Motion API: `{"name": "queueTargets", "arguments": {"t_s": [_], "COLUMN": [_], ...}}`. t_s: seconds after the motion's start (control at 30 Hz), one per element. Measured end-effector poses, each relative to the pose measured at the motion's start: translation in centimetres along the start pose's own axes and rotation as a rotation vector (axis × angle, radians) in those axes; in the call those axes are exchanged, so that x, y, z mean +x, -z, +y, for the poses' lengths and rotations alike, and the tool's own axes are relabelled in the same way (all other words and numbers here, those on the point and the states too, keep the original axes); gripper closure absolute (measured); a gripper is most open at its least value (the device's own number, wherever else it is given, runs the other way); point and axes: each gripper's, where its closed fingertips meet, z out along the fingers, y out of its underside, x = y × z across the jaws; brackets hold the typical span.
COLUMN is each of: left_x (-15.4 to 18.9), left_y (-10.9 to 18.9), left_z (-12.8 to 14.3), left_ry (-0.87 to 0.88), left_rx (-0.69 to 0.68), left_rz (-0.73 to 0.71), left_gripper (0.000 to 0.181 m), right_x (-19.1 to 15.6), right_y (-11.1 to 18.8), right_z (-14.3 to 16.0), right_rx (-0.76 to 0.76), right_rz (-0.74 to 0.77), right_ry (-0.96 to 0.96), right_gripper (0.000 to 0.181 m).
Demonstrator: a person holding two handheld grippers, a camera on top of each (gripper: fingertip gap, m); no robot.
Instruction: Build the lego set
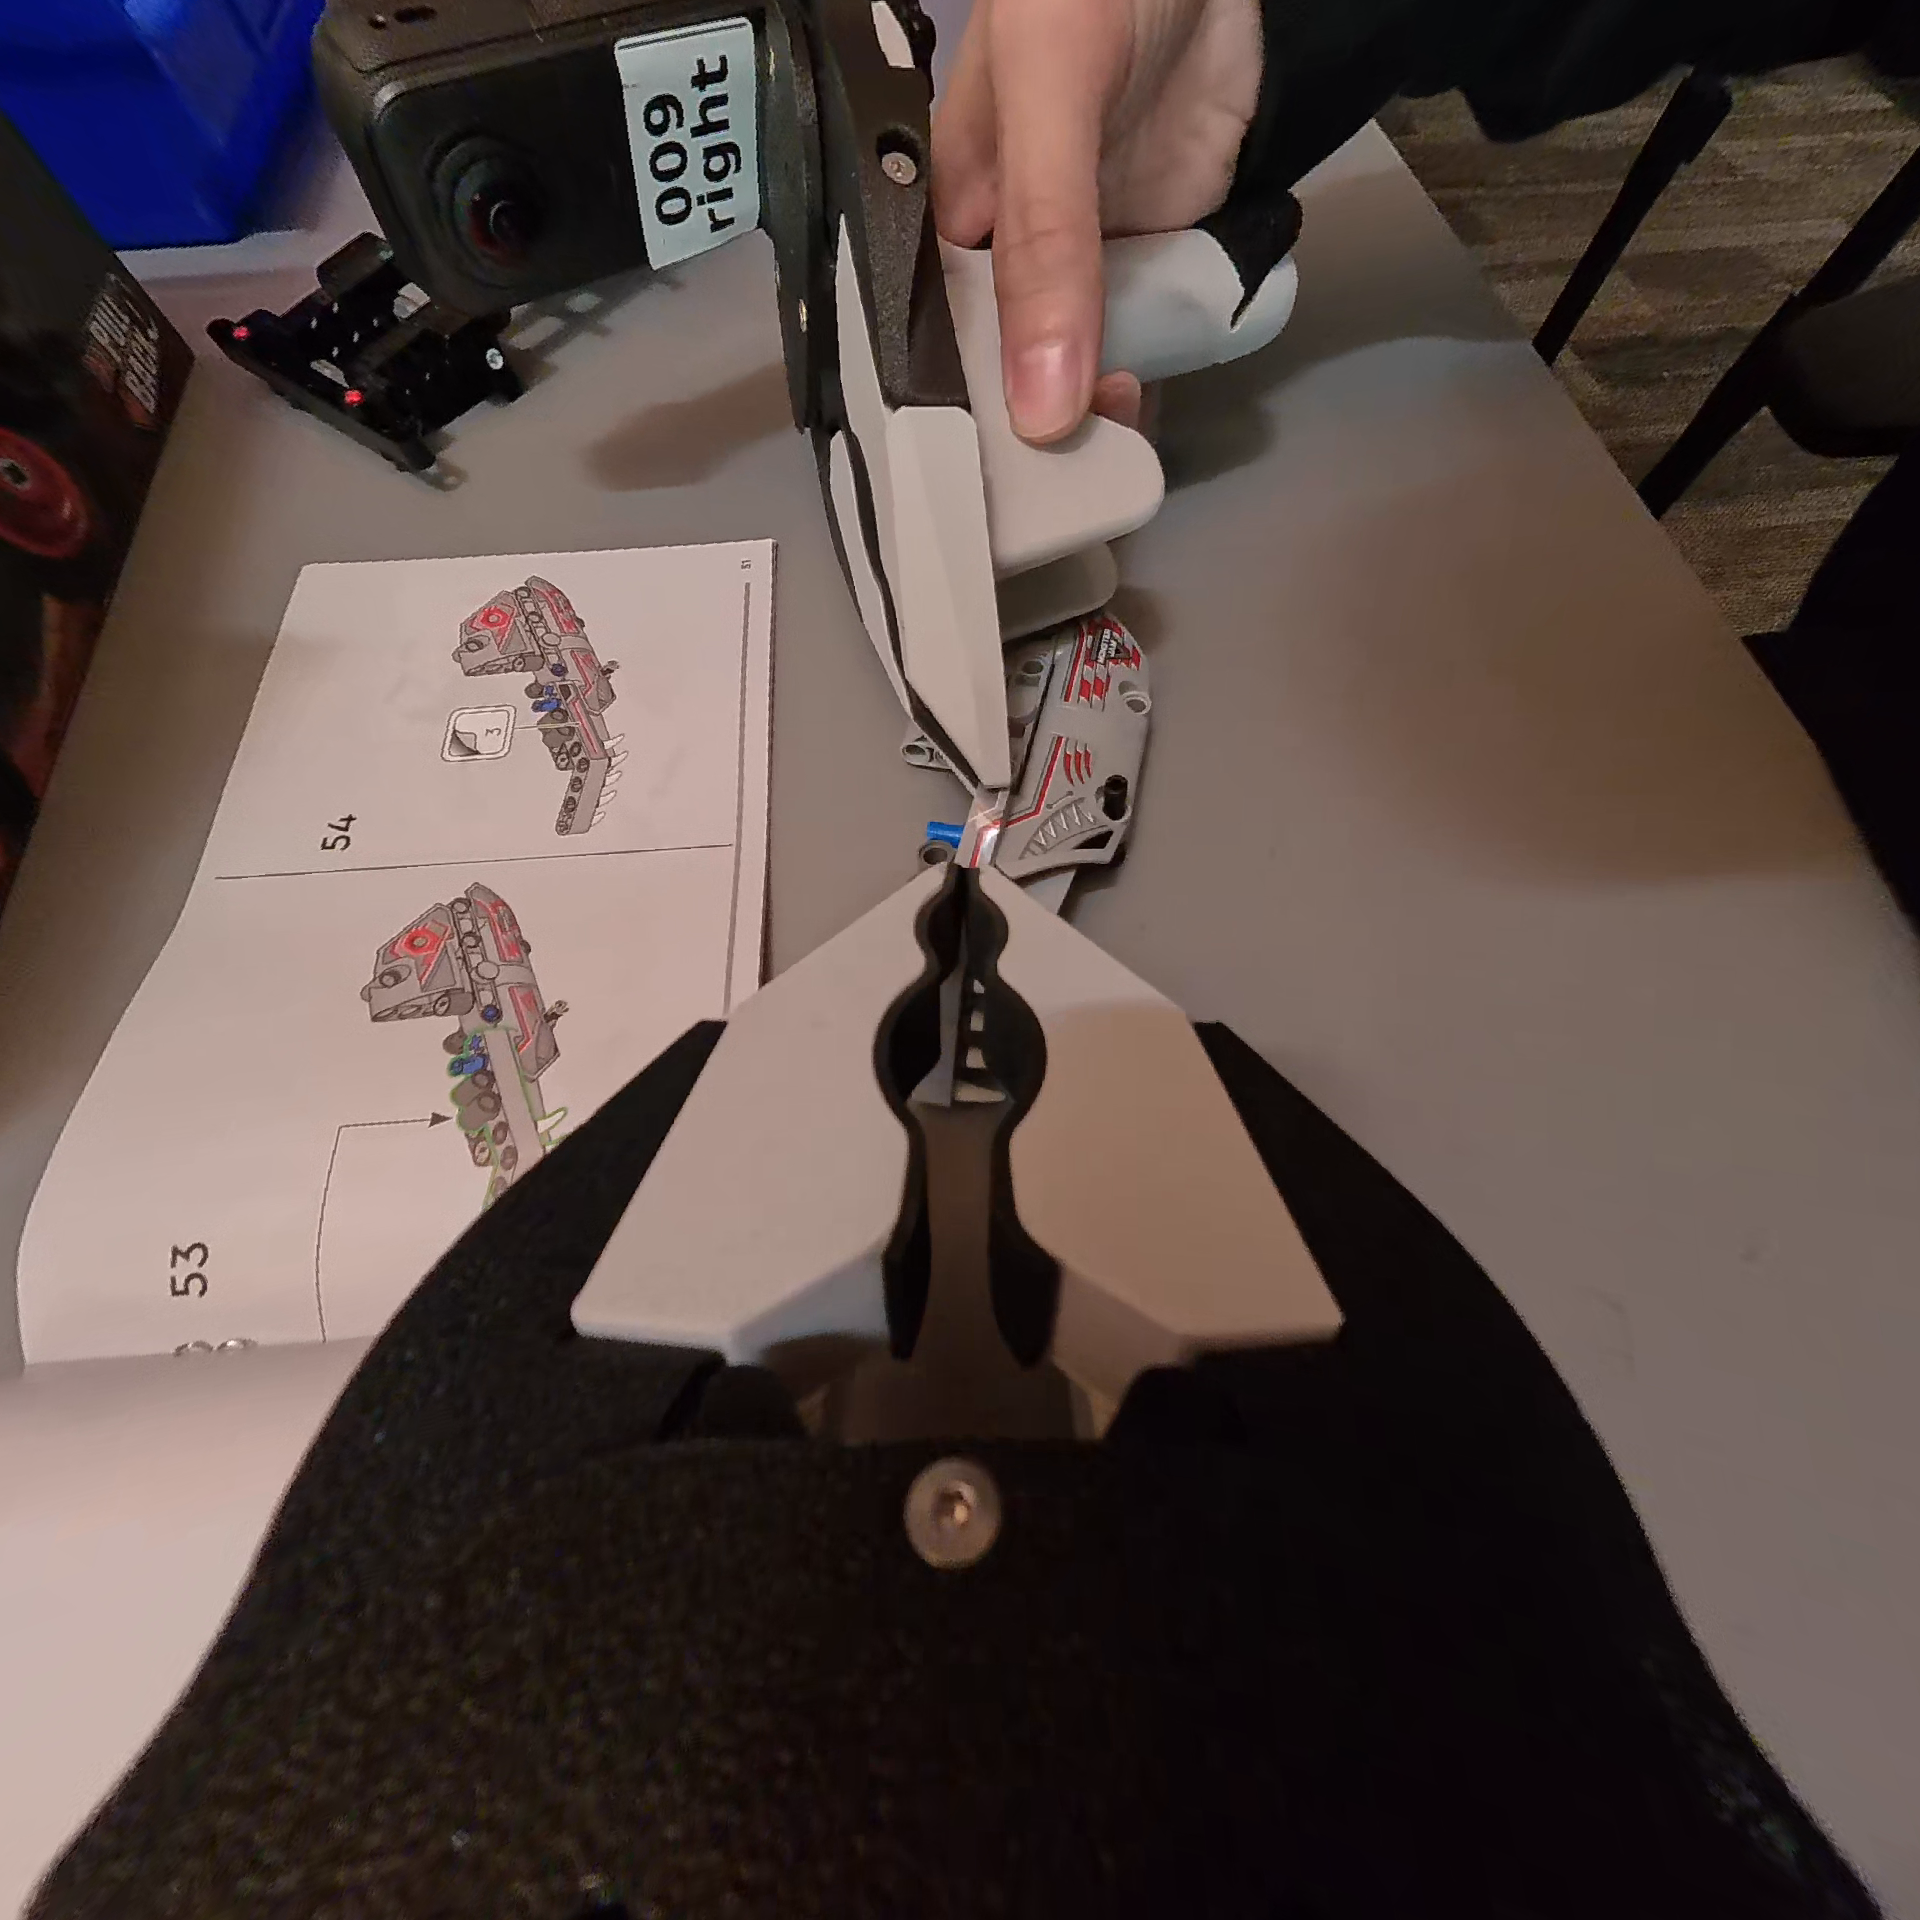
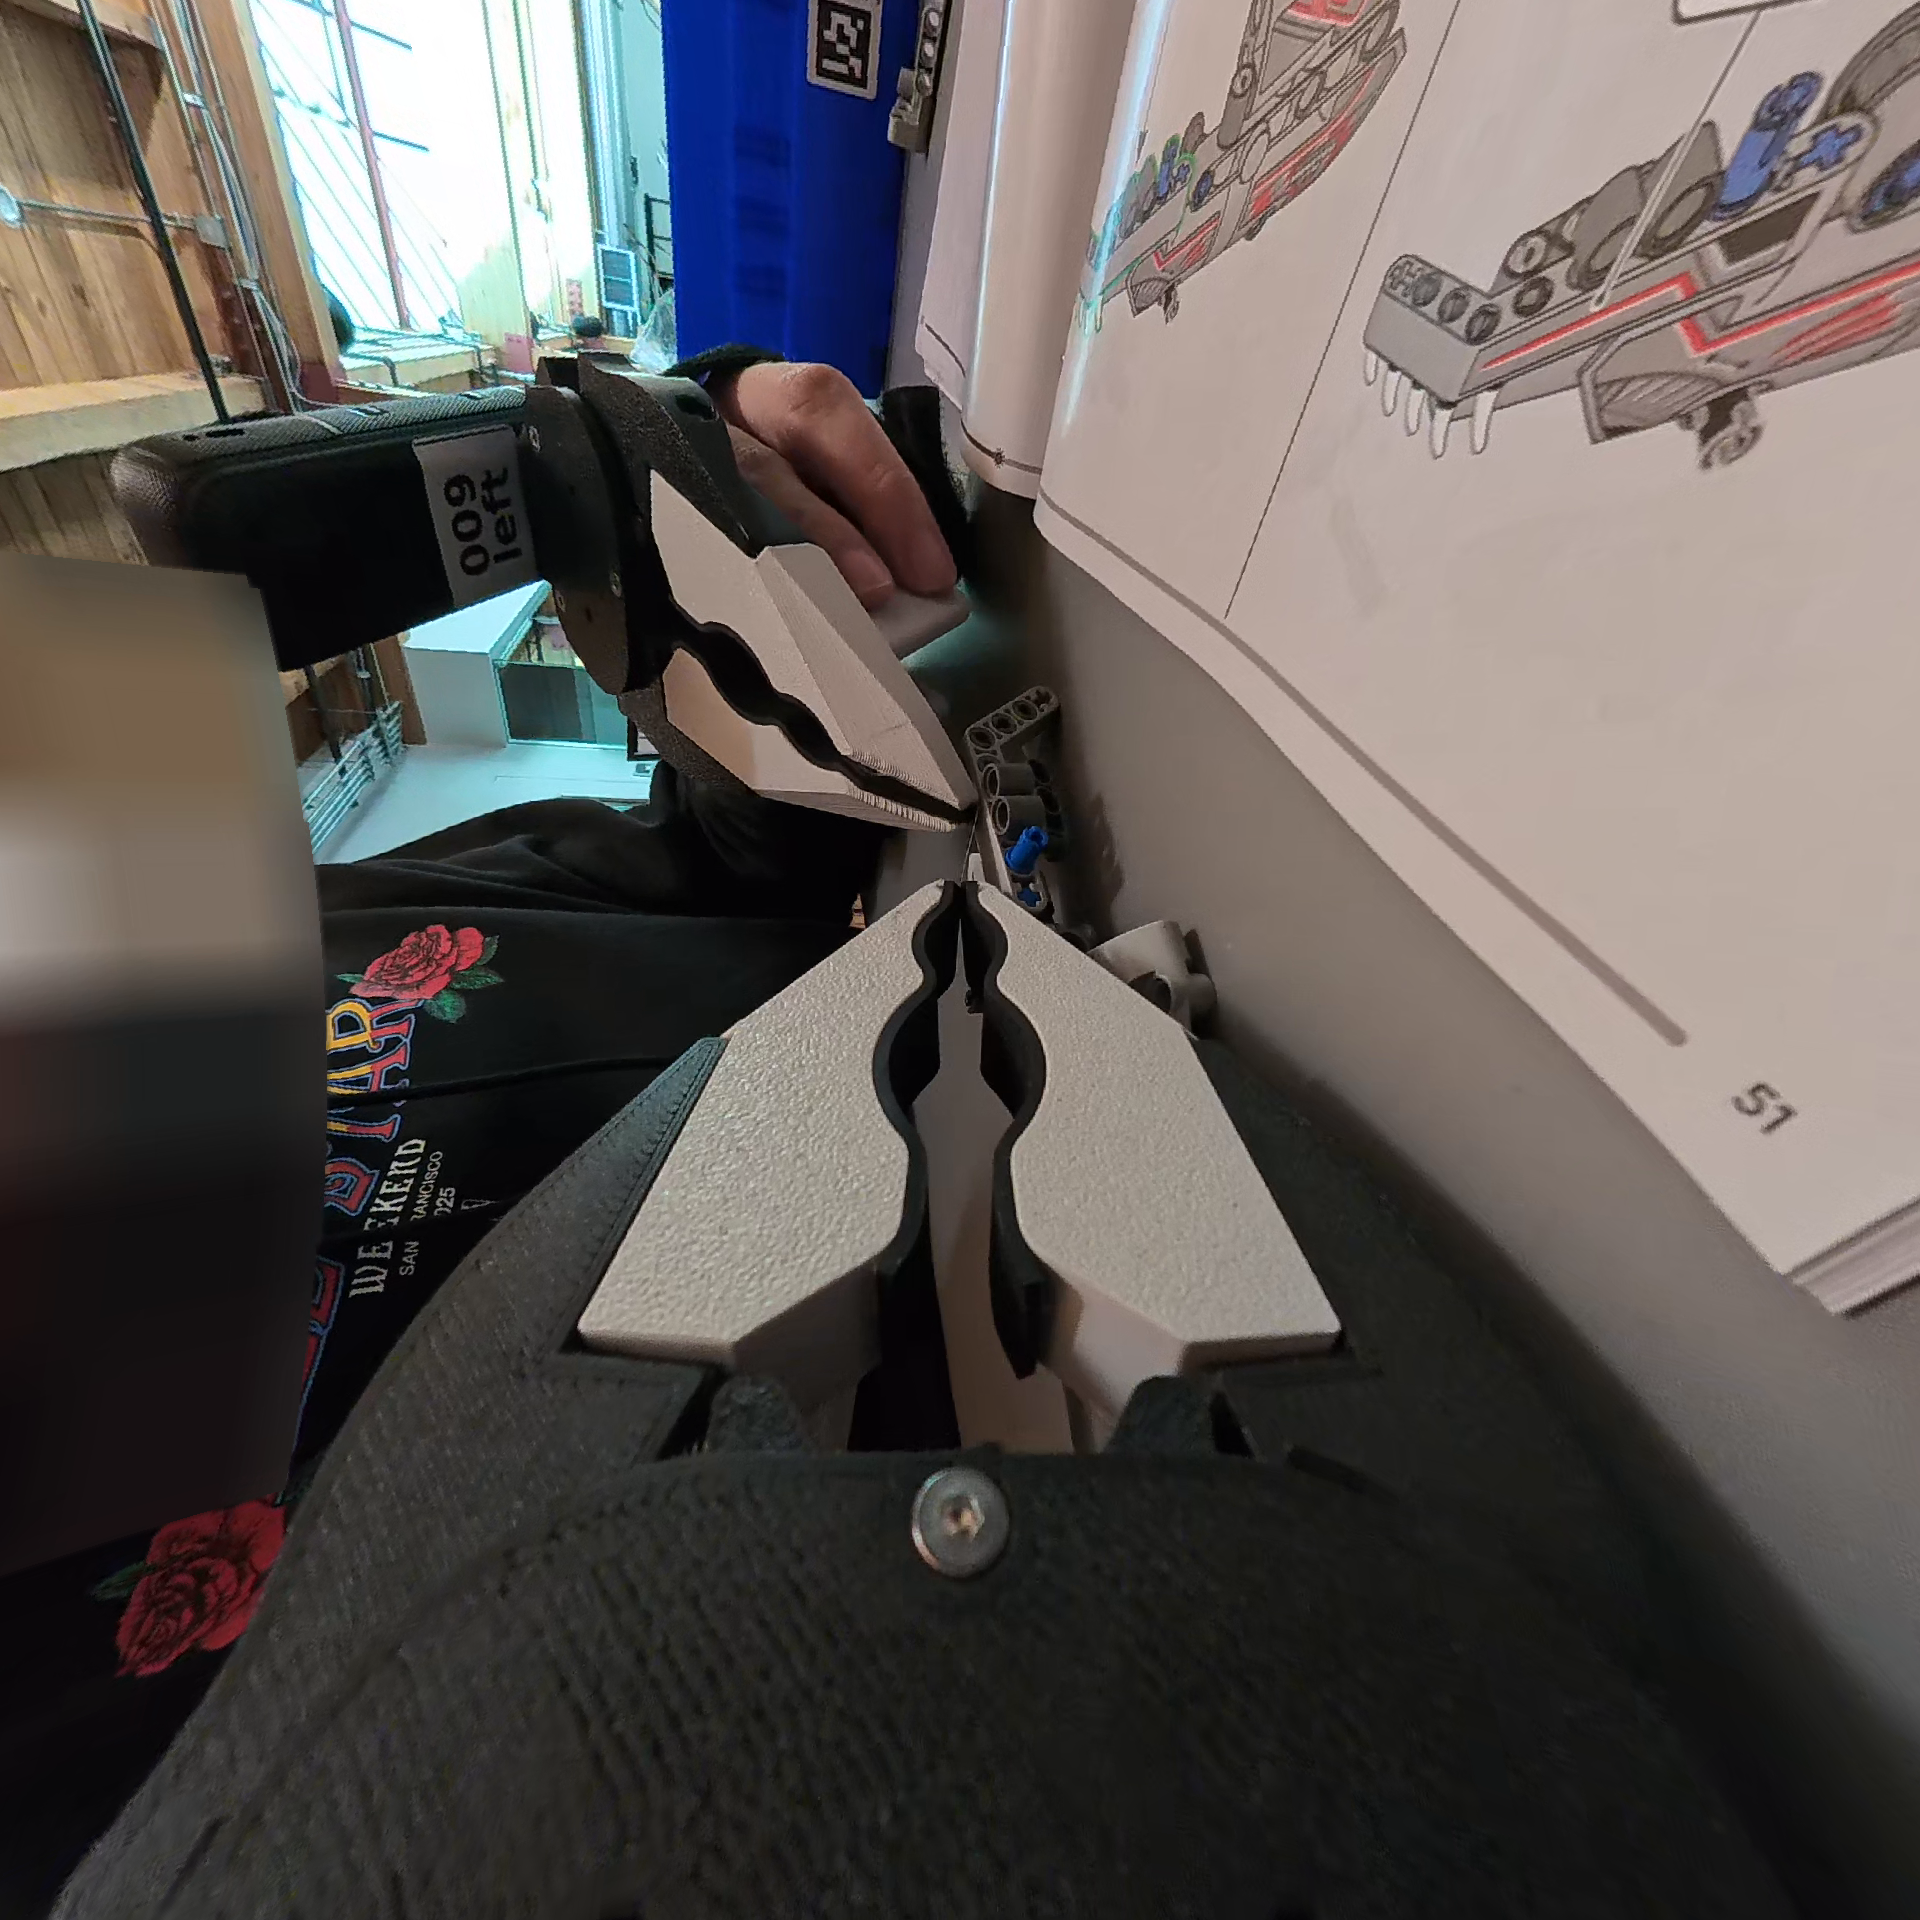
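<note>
A grey Lego panel assembly (image 1: 1086, 769) with red striped stickers and a blue pin (image 1: 940, 829) lies on the grey table (image 1: 1403, 831). My left gripper (image 1: 958, 875) is shut just in front of it. My right gripper (image 1: 987, 781) comes down from above, also shut, tip to tip with the left one. A small shiny red and white sticker (image 1: 982, 826) spans between the two tips, and both seem to pinch it. In the right wrist view the right gripper (image 2: 956, 896) and the left gripper (image 2: 961, 818) meet beside the grey beams (image 2: 1013, 764) and the blue pin (image 2: 1027, 847).
An open instruction booklet (image 1: 499, 831) lies left of the model, and it also shows in the right wrist view (image 2: 1558, 675). A black Lego frame (image 1: 364, 364) sits at the back left by the set's box (image 1: 62, 468) and a blue bin (image 1: 156, 104). A chair (image 1: 1766, 312) stands beyond the right edge. My two grippers' fingertips are within a few centimetres of each other.
</note>
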Motion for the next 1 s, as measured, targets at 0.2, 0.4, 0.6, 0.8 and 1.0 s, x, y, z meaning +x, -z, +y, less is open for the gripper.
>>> {"name": "queueTargets", "arguments": {"t_s": [0.2,0.4,0.6,0.8,1.0], "left_x": [0.3,0.27,0.25,0.23,0.24], "left_y": [-0.08,-0.12,-0.17,-0.23,-0.26], "left_z": [0.04,0.08,0.12,0.13,0.14], "left_ry": [-0.038,-0.021,-0.001,0.006,0.007], "left_rx": [-0.011,-0.041,-0.086,-0.109,-0.129], "left_rz": [0.007,0.003,0.006,0.006,0.006], "left_gripper": [0.181,0.181,0.181,0.181,0.181], "right_x": [0.05,0.13,0.21,0.34,0.43], "right_y": [-0.02,-0.09,-0.01,0.07,0.13], "right_z": [0.02,0.07,0.14,0.06,0.11], "right_rx": [0.008,0.012,0.024,0.028,0.03], "right_rz": [0.022,0.056,0.072,0.095,0.123], "right_ry": [-0.009,-0.011,-0.04,-0.041,-0.04], "right_gripper": [0.181,0.181,0.181,0.181,0.181]}}
